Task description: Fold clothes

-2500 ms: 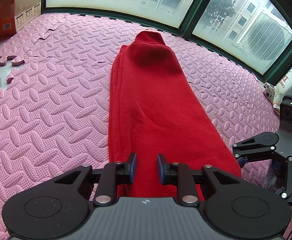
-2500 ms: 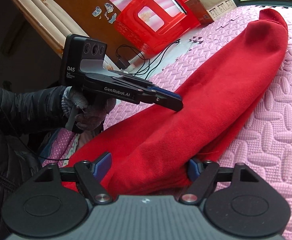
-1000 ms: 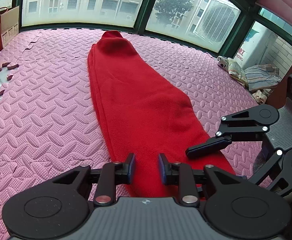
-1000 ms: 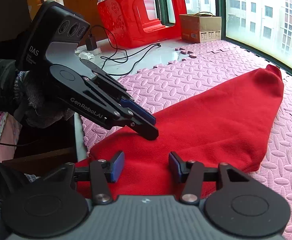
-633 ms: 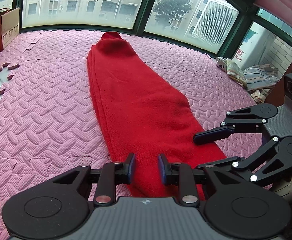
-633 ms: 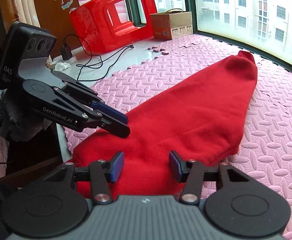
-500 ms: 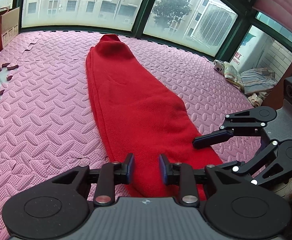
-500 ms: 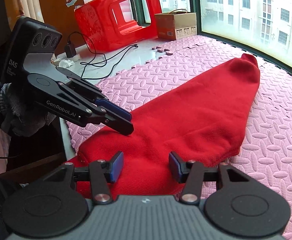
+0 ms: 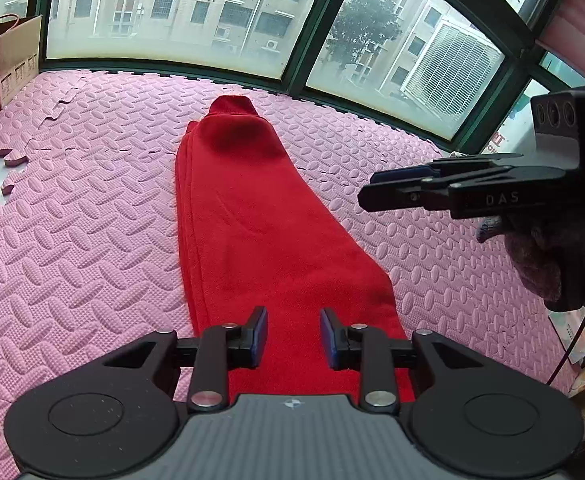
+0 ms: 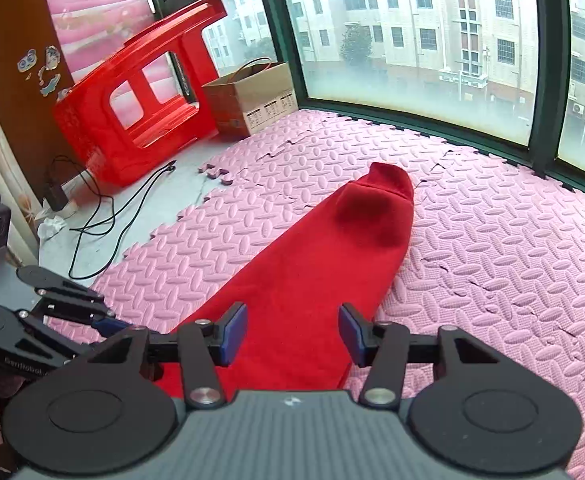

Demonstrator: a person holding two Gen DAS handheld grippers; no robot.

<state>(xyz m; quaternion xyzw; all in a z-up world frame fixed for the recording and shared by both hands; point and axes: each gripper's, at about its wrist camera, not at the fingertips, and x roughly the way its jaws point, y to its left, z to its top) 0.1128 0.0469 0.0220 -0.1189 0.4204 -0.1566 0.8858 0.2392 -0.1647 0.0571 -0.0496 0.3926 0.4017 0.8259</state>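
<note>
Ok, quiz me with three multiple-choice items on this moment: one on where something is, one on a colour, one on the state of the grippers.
1. Where does the red garment lie?
A. on the pink foam mat
B. inside the cardboard box
C. draped over the red plastic stool

2. What colour are the pads on the left gripper fingers?
A. yellow
B. blue
C. white

3. How are the left gripper and the right gripper set?
A. both shut on the cloth
B. only the right holds cloth
C. both open, holding nothing

Answers: 1 A, the garment lies folded long and narrow on the mat. 2 B, blue pads show. 3 C, each wrist view shows a gap with cloth only beneath.
</note>
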